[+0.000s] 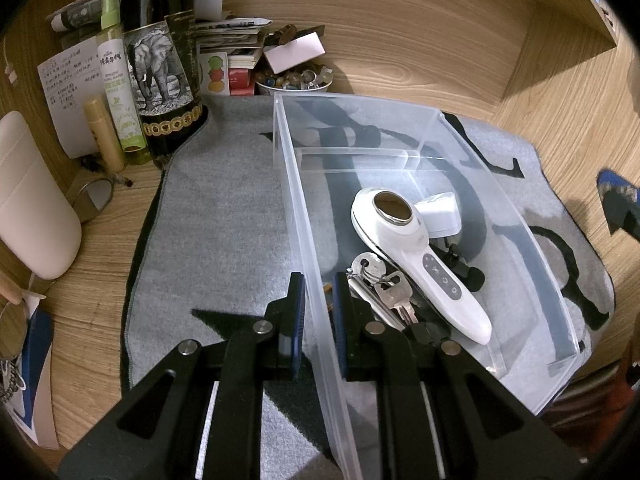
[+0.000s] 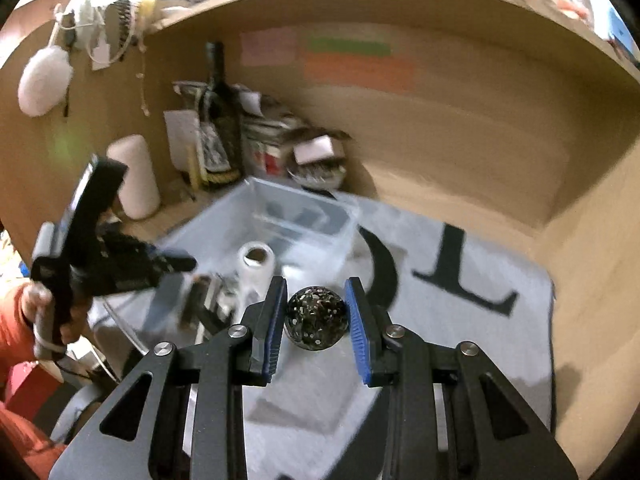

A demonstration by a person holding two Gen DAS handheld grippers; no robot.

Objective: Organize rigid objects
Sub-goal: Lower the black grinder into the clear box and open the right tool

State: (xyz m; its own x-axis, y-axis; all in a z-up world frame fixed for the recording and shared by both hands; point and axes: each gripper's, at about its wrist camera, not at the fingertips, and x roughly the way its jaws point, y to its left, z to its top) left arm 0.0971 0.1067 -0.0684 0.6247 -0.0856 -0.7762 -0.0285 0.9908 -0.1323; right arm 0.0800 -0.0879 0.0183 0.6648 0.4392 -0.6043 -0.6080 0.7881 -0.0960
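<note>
A clear plastic bin (image 1: 304, 216) stands on a grey mat (image 1: 224, 216). Inside lie a white handheld device (image 1: 416, 256), a bunch of keys (image 1: 384, 288), a small white box (image 1: 440, 212) and a black item (image 1: 466, 266). My left gripper (image 1: 319, 312) is shut on the bin's near-left wall, one finger inside, one outside. My right gripper (image 2: 316, 316) is shut on a dark speckled ball (image 2: 316, 317), held above the mat (image 2: 440, 320), to the right of the bin (image 2: 304, 216). The left gripper shows in the right wrist view (image 2: 176, 262), blurred.
A dark wine bottle (image 1: 160, 60), a green spray bottle (image 1: 120, 80), a gold tube (image 1: 105, 136), papers and a bowl of beads (image 1: 294, 80) crowd the back left. A white cylinder (image 1: 32, 196) stands at the left. Wooden walls close in behind and right.
</note>
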